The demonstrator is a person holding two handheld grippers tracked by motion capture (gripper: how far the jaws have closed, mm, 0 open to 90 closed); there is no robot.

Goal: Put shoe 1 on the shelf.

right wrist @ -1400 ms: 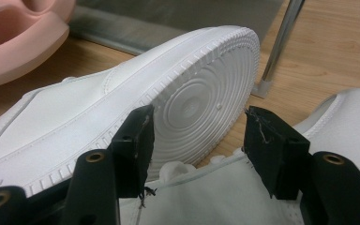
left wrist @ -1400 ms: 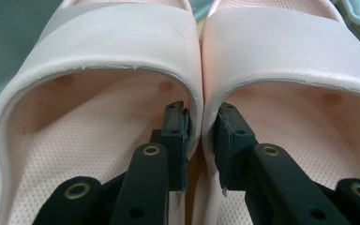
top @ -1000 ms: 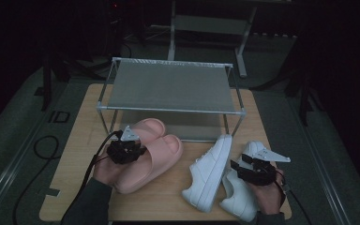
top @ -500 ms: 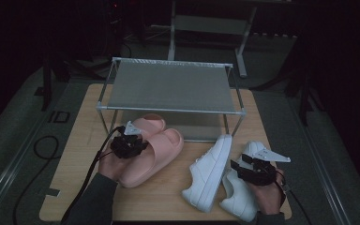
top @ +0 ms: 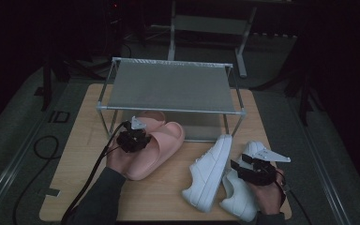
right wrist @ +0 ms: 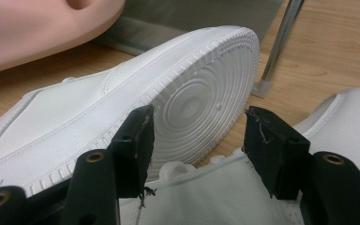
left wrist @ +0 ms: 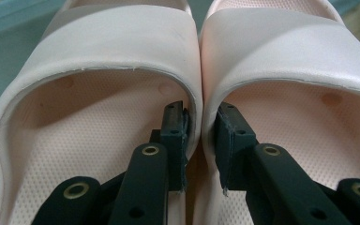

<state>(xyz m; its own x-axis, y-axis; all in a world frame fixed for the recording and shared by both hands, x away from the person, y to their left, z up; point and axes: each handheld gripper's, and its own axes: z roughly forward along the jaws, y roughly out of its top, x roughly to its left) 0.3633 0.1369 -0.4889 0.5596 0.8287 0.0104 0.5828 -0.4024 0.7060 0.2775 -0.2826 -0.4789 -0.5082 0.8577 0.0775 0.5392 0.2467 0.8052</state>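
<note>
1. the pair of soft pink foam slides (top: pixel 152 143) lies on the wooden counter (top: pixel 168 197), toes under the grey metal shoe rack (top: pixel 168 86).
2. the left gripper (left wrist: pixel 201 140) is clamped on their adjoining inner walls; they are judged light and squashy.
3. the right gripper (right wrist: pixel 197 140) stands apart over a white leather sneaker (right wrist: pixel 206 206).
4. no writing is legible.

Dim recording lab: test table (top: pixel 75 187), stands (top: pixel 243 42), cables (top: pixel 42 145).

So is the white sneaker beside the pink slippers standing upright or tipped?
Tipped on its side. The white sneaker shows its ribbed sole facing sideways in the right gripper view; in the high view it lies edge-up on the table.
</note>
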